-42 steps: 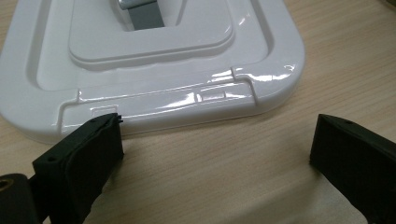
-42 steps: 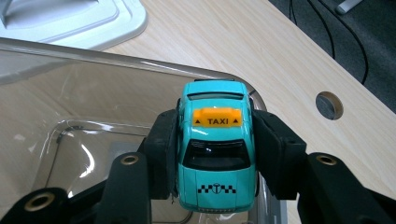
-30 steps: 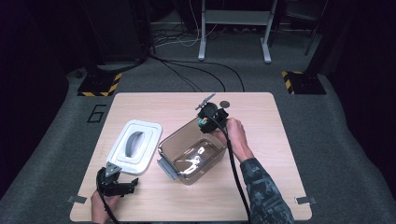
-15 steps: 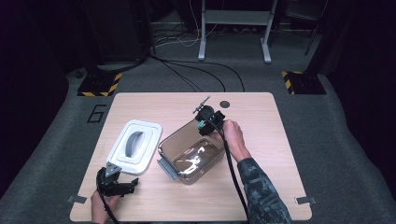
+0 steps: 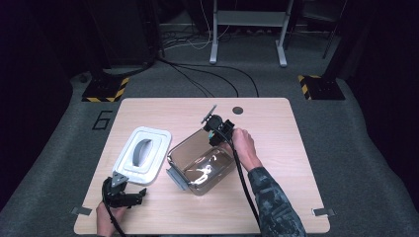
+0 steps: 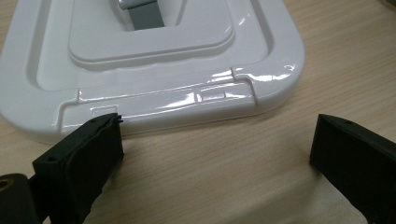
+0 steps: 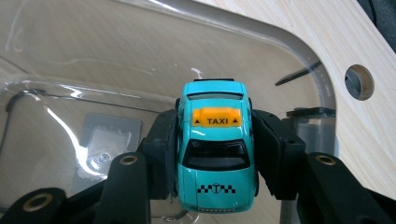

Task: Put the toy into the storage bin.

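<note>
On the light wooden table (image 5: pixel 276 148) sits a clear plastic rectangular container (image 5: pixel 200 165) with no lid on it, and just to its left lies a white rounded-rectangle plastic lid (image 5: pixel 142 154) with a grey handle (image 5: pixel 140 149) in its recessed middle. The right gripper (image 5: pixel 212 129) hangs over the far rim of the container, its jaws clamped on the sides of a small turquoise toy taxi (image 7: pixel 215 147) with an orange TAXI sign on its roof; in the right gripper view the car sits above the container's transparent interior (image 7: pixel 93 84). The left gripper (image 5: pixel 123 193) rests low near the table's near-left corner, jaws spread wide apart, one tip just beside the lid's near edge (image 6: pixel 154 105), nothing between them
</note>
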